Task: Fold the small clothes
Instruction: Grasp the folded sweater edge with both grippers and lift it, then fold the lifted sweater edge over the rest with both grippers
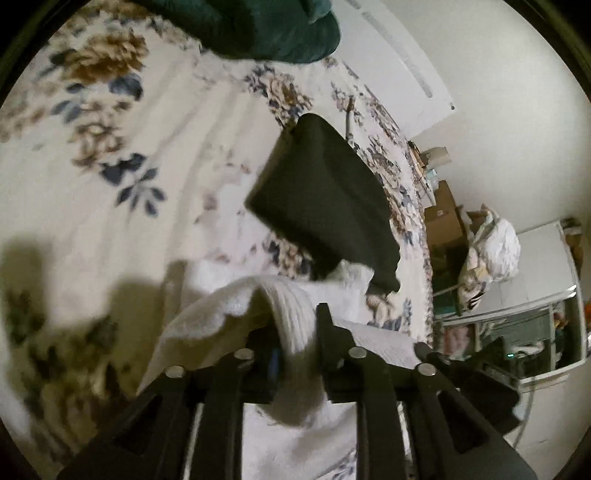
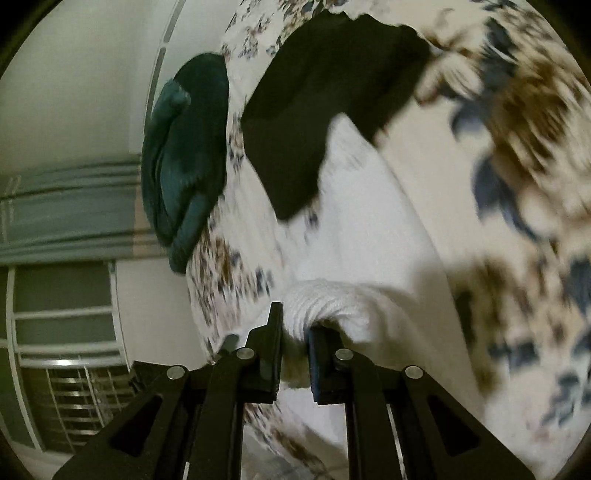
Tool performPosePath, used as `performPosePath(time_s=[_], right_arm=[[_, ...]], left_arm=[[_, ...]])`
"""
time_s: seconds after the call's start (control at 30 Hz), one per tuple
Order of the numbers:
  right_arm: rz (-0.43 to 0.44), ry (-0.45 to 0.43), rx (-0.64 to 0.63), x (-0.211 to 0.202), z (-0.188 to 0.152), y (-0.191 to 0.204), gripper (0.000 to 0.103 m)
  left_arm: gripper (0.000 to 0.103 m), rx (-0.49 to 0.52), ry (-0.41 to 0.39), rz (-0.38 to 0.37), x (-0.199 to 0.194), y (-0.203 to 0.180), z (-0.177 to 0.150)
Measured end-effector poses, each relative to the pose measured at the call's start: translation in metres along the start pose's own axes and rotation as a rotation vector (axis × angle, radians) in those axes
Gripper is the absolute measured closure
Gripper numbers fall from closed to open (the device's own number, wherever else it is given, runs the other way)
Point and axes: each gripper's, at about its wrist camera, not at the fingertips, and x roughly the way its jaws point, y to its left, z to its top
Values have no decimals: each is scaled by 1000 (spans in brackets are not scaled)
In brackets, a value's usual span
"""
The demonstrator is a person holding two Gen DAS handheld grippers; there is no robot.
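A white ribbed garment (image 1: 236,317) lies on a floral bedspread (image 1: 122,122). My left gripper (image 1: 295,332) is shut on a bunched edge of it, lifted off the bed. In the right wrist view my right gripper (image 2: 293,336) is shut on another ribbed edge of the same white garment (image 2: 369,236). A folded black garment (image 1: 325,199) lies beyond the white one and overlaps its far end; it also shows in the right wrist view (image 2: 325,92). Both views are blurred.
A dark teal cloth bundle (image 1: 258,26) lies at the far side of the bed, also in the right wrist view (image 2: 184,155). The bed edge (image 1: 424,258) drops to cardboard boxes (image 1: 443,218) and a white bag (image 1: 491,251). A window (image 2: 66,332) is at left.
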Motion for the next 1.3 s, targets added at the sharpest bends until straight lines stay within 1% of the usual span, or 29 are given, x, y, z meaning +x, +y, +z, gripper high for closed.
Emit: performPosePath(time_s=[0.03, 0.07, 0.1, 0.13, 0.17, 0.2, 0.23, 0.27, 0.3, 0.37, 0.47, 0.53, 0.57, 0.6, 0.63, 0.67, 0.7, 0.73, 0.77, 0.83, 0.97, 1.0, 1.07, 1.13, 1.17, 1.2, 1.23, 1.27, 1.3], right_arm=[[-2, 1, 16, 4, 12, -1, 87], [-6, 3, 32, 9, 21, -3, 84], [-7, 1, 39, 11, 24, -7, 79], [-4, -5, 40, 9, 30, -8, 76], [0, -15, 32, 6, 31, -11, 62], [-10, -22, 26, 4, 33, -11, 43], [-18, -34, 18, -2, 31, -13, 38], [-29, -48, 0, -8, 28, -14, 36], [-49, -46, -22, -10, 25, -14, 36], [-122, -24, -97, -6, 15, -12, 36], [-237, 28, -223, 10, 2, -9, 36], [-288, 58, -287, 28, 0, -9, 36], [-303, 69, -301, 35, 0, -10, 37], [-312, 75, -306, 43, 2, -12, 40], [-319, 69, -306, 48, 5, -14, 45], [-332, 63, -305, 54, 10, -17, 63], [-340, 57, -302, 58, 13, -19, 78], [-337, 44, -300, 60, 18, -20, 84], [-339, 33, -301, 61, 20, -21, 93], [-340, 13, -306, 59, 22, -20, 94], [-312, -20, -335, 41, 23, -2, 95], [-304, -29, -343, 37, 24, 5, 95], [-290, -43, -364, 36, 30, 18, 95], [-319, -53, -380, 43, 39, 25, 96], [-346, -49, -377, 51, 45, 24, 96], [-384, -29, -374, 60, 51, 21, 95], [-423, 7, -368, 71, 58, 17, 95], [-446, 55, -345, 81, 63, 10, 93], [-453, 88, -321, 84, 66, 4, 91]], left_arm=[[74, -23, 7, -8, 3, 3, 10], [69, -40, 11, -11, 3, 6, 13], [59, -58, 8, -29, -1, 9, 17], [50, -77, -18, -52, -9, 15, 20], [46, -86, -36, -53, -16, 18, 20], [44, -95, -50, -55, -23, 22, 20], [43, -104, -61, -48, -29, 27, 19], [43, -99, -69, -24, -34, 31, 17], [43, -71, -76, 15, -37, 32, 15], [43, 11, -67, 95, -33, 30, 10], [43, 151, -19, 205, -8, 21, 2], [44, 217, 21, 251, 16, 16, -2], [45, 249, 46, 278, 32, 15, -3], [47, 276, 66, 304, 46, 14, -5], [62, 290, 81, 314, 55, 14, -6], [74, 307, 91, 342, 64, 13, -7], [84, 318, 86, 355, 66, 12, -8], [87, 325, 72, 353, 66, 11, -7], [89, 324, 44, 345, 60, 9, -7], [93, 294, 6, 316, 46, 9, -3], [94, 240, -71, 267, 10, 3, 5], [94, 222, -81, 259, 6, 4, 10], [94, 180, -75, 255, 9, 10, 21], [94, 138, -47, 255, 23, 23, 34], [94, 122, 9, 250, 39, 32, 42], [91, 109, 40, 255, 47, 36, 45], [91, 84, 70, 253, 52, 43, 46], [91, 59, 90, 240, 54, 48, 46], [87, 49, 97, 233, 50, 50, 43]])
